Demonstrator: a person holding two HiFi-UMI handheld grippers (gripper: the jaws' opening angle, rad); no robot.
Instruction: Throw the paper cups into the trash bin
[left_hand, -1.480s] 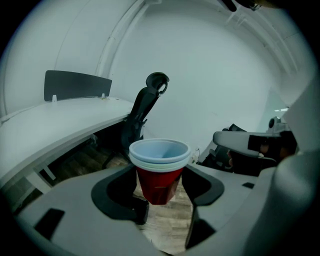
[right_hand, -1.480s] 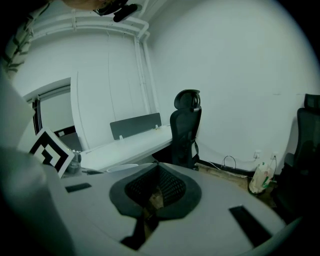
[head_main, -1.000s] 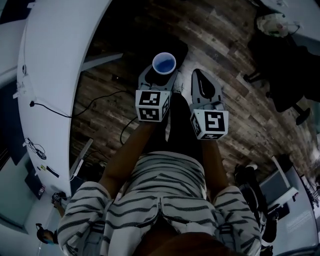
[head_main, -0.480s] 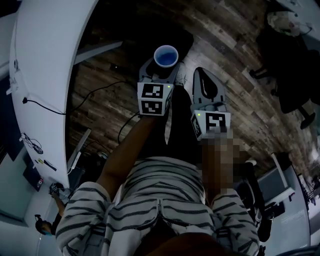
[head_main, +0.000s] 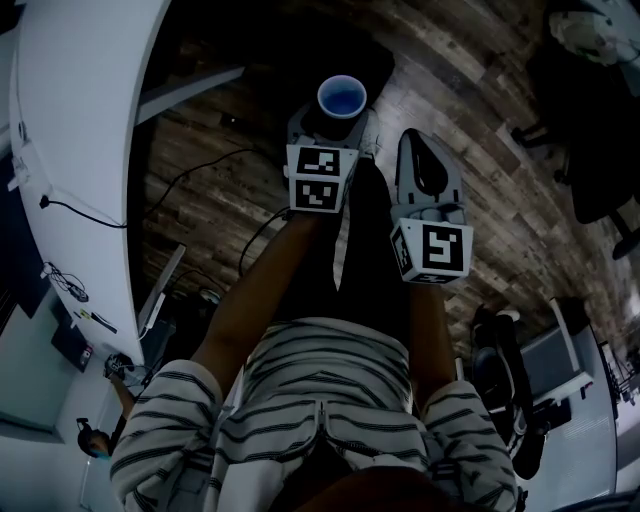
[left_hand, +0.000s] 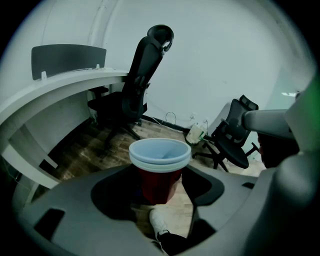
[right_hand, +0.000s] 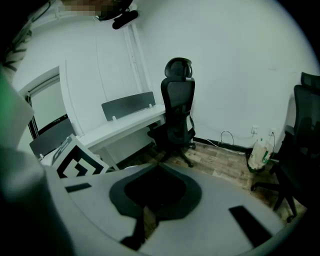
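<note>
At the far left of the head view there is the curved white table (head_main: 90, 150), and nothing of the task lies on the part that shows. Next to it, over the wooden floor (head_main: 200, 210), the left gripper (head_main: 333, 122) is held out in front of the person's body. Its fingers are clamped on the paper cups (left_hand: 160, 165), one on each side of the red wall. Two pale rims sit one inside the other, so I judge it is a stack of two cups, upright, with the opening up and nothing inside. Under the cups the left gripper view shows the person's shoe (left_hand: 161, 222) and bare floor boards, not a bin.

To the right, the right gripper (head_main: 420, 150) is held beside the left one, a little nearer to the body. Its fingers are together, the tips touch each other, and nothing is between them.

Further right stand dark office chairs (left_hand: 232, 137), and a pale bag (left_hand: 196, 134) leans at the wall; I cannot tell what it is for.

About the progress: the cups are picked up and are carried in the air, so I judge the grasping step is done. I cannot find a trash bin with certainty in any view. A dark patch lies on the floor beyond the cups in the head view, but it is too dim to name. What is left is to bring the cups over the bin and to open the fingers there.
</note>
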